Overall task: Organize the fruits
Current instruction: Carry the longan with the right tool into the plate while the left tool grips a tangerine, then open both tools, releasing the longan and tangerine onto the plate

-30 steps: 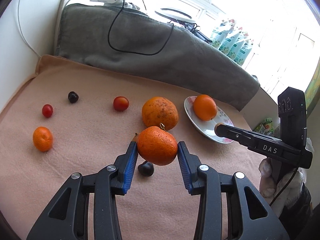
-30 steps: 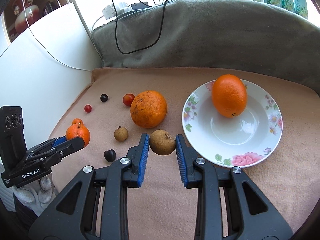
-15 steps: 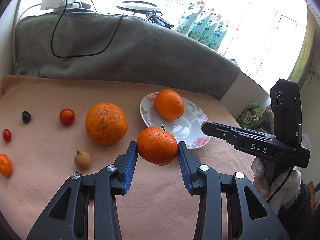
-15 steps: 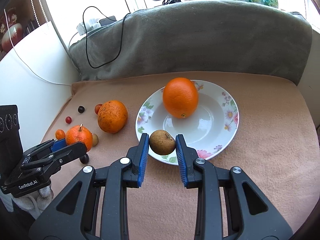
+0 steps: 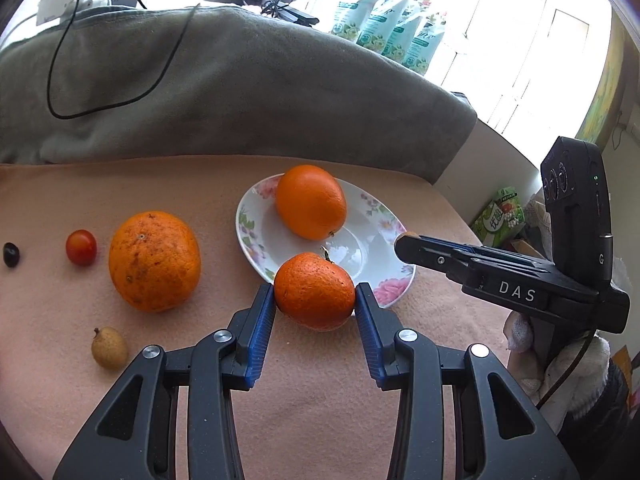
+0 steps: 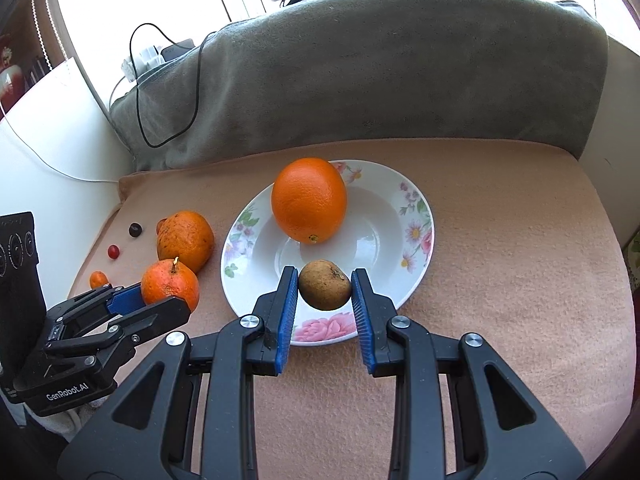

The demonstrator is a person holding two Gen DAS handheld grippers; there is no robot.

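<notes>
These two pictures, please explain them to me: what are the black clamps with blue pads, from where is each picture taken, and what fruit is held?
No robot here: a person holds one hand tool in each hand, each with two fingers and a wide-angle camera that looks along them.

In the left tool's picture, the left gripper is shut on a mandarin. In the right tool's picture, the right gripper is shut on a small brown fruit over the flowered plate. Each tool also shows at the side of the other's picture.

An orange lies in the plate. On the peach blanket lie a large speckled orange, a cherry tomato, a dark fruit and another small brown fruit.
</notes>
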